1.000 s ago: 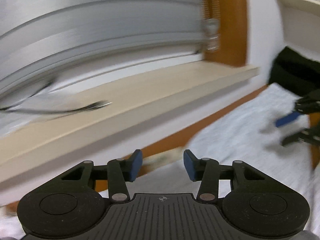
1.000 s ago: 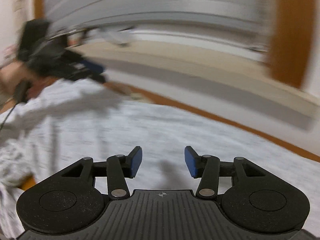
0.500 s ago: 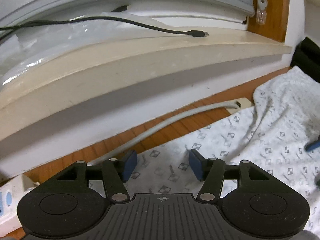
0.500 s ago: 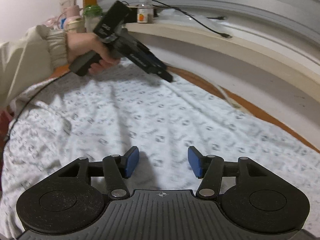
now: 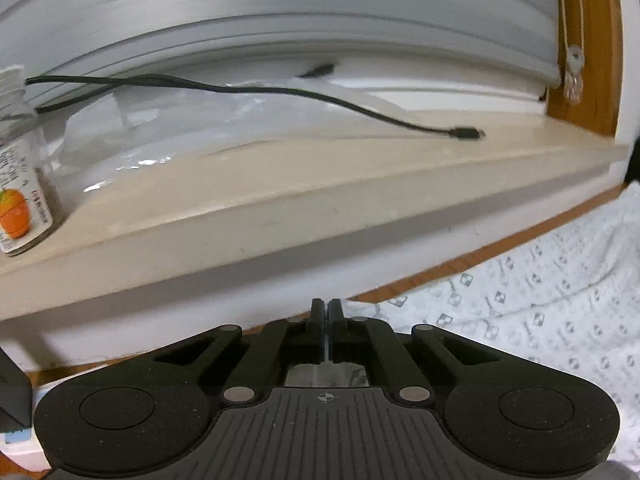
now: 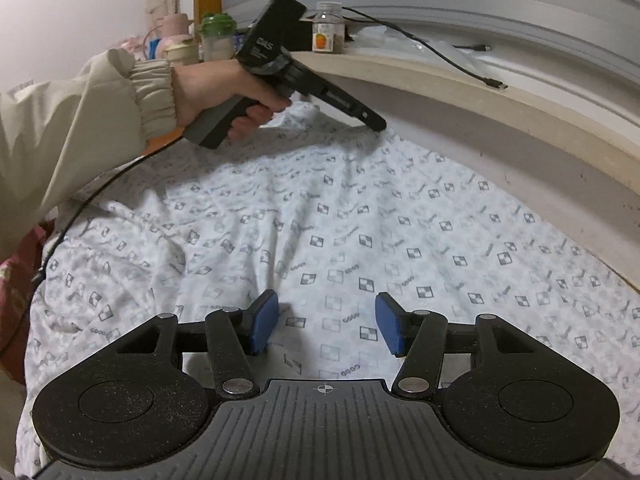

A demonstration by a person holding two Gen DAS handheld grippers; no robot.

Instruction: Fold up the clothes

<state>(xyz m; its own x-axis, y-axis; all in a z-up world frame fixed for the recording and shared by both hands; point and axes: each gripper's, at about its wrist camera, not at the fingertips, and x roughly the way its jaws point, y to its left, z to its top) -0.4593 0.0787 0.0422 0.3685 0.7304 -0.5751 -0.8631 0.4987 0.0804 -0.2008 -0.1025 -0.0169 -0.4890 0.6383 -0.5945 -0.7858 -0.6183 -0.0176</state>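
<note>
Garment [image 6: 340,232]: white, printed, spread across the surface below the window ledge [image 5: 320,184], creased.
Left claw [image 5: 325,322]: jaws together, apparently pinching the far edge.
Right claw [image 6: 326,322]: wide, hovering mid-cloth.
Advice: grip the hem firmly before lifting; keep edges aligned.

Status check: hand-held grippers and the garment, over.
Left hand-held gripper shut at the far edge of the white patterned cotton garment. Right hand-held gripper open above it. Nothing obstructing.

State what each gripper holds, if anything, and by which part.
The left gripper is shut on the far edge of the patterned white garment, near the windowsill. The right gripper is open above it, holding nothing.
</note>
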